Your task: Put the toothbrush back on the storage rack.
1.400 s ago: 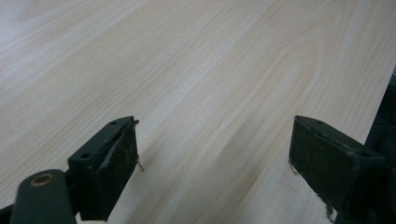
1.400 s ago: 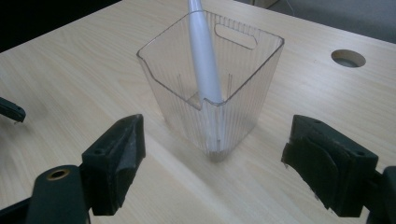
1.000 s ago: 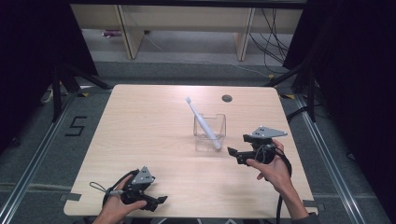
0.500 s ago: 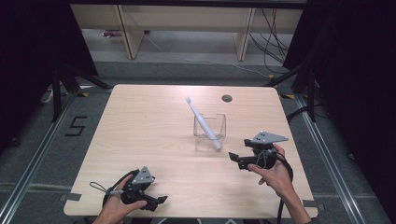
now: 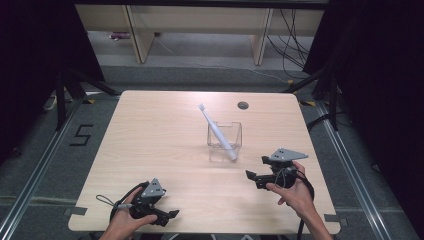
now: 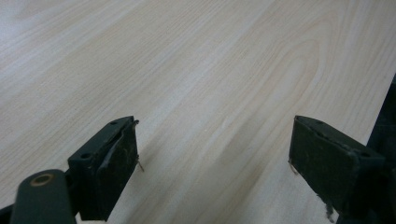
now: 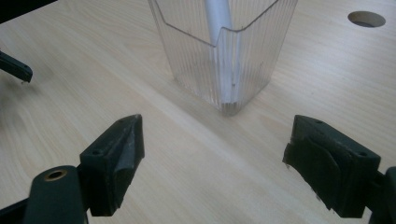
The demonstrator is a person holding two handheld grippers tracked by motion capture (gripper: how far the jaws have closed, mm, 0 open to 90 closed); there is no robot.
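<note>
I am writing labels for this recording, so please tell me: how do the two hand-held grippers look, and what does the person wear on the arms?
Both grippers are black. The left gripper and the right gripper each carry a grey three-cornered plate on top and trail a black cable. Each has two flat, blocky black jaws with worn, frayed pads, and a brass-coloured ring sits near the left jaw's base. No sleeves are visible on the forearms.

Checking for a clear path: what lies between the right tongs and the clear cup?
Nothing: bare table separates the right tongs from the clear cup, per the right gripper view.
</note>
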